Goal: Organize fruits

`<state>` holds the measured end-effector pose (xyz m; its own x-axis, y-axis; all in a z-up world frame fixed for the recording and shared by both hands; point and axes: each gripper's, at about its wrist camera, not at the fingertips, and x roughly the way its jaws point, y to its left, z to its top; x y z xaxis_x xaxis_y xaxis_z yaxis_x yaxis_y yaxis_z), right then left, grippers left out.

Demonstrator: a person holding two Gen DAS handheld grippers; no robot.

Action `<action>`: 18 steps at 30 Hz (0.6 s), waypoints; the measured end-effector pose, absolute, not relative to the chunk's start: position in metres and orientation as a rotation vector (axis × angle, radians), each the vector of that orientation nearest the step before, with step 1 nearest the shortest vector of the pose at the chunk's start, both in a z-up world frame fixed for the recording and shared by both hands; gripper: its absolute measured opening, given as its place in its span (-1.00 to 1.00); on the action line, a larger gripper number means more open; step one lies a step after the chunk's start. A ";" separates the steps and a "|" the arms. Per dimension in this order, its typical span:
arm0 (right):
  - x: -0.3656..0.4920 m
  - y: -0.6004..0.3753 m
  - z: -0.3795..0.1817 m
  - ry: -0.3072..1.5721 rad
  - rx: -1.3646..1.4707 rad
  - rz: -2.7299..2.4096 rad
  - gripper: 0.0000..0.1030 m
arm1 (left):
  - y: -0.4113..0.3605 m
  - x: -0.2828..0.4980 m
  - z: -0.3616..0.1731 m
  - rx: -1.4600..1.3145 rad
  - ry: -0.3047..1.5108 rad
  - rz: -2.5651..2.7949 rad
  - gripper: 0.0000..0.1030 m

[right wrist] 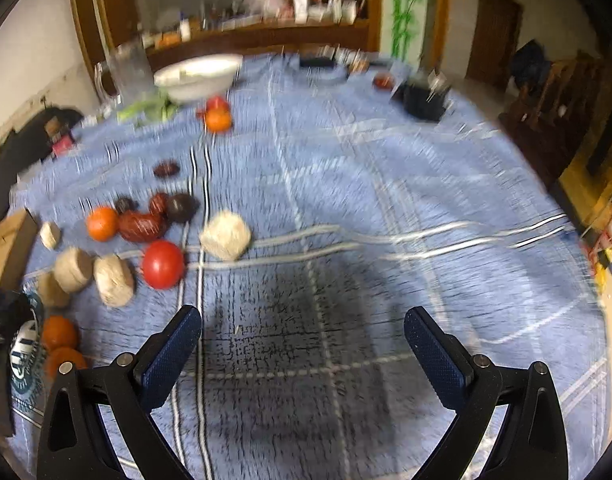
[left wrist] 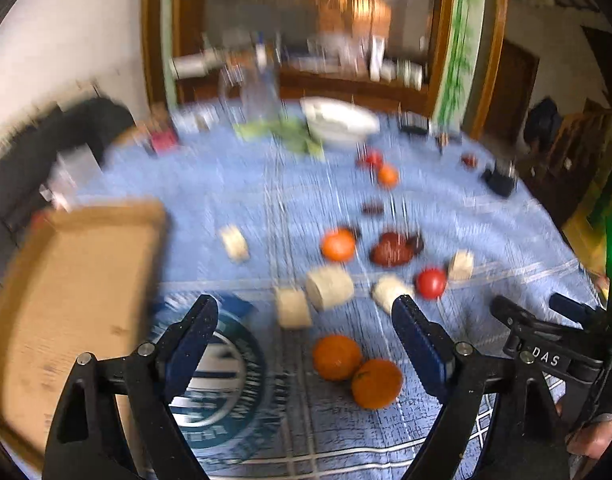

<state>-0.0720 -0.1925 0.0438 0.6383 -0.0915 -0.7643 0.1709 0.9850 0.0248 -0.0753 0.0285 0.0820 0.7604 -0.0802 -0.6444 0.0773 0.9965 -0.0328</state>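
On the bench near us, two oranges [left wrist: 356,372] lie touching, apparently grouped | left gripper [left wrist: 306,320] jaws apart, empty | right gripper [right wrist: 302,332] jaws apart, empty.

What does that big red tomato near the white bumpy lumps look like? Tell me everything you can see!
The tomato is round, smooth and shiny bright red, with no stem showing. It sits on the blue checked cloth by itself, and nothing holds it. A pale bumpy lump lies close on one side, another pale lump a little further on the other, and dark red fruits sit just behind it. The picture is blurry, so small marks cannot be seen.
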 end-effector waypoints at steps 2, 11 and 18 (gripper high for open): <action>-0.089 -0.189 0.059 0.795 0.091 -0.169 0.99 | 0.031 -0.094 0.102 0.018 0.601 -0.062 0.72; -0.157 -0.153 0.111 0.494 0.011 -0.187 0.99 | 0.049 -0.161 0.157 -0.017 0.371 0.009 0.97; -0.188 -0.132 0.126 0.448 -0.017 -0.129 0.99 | 0.064 -0.199 0.166 -0.025 0.366 0.027 0.98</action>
